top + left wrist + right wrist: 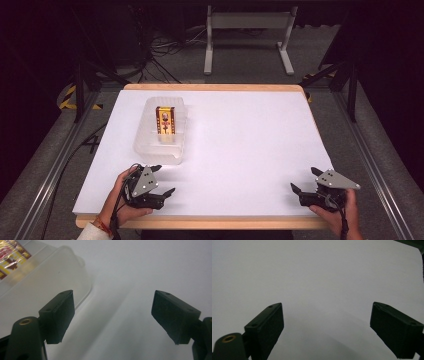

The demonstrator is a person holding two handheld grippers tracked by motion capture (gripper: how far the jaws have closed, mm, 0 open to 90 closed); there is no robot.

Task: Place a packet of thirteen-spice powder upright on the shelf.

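A white sheet (240,150) covers a wooden table (215,87) on grey carpet; black aluminium rails run along both sides, cables lie tangled at eleven o'clock, and a white stand (248,37) sits at twelve o'clock beyond the table.

One clear plastic tray (161,132) lies on the sheet at about ten o'clock from the table's middle, holding one red-and-gold packet (165,121). Two grippers rest at the near edge. The left gripper (165,181), at seven o'clock, is just beside the tray's near end, its jaws apart with nothing between them. The right gripper (306,180), at five o'clock, is well apart from the tray, its jaws wide and holding nothing.
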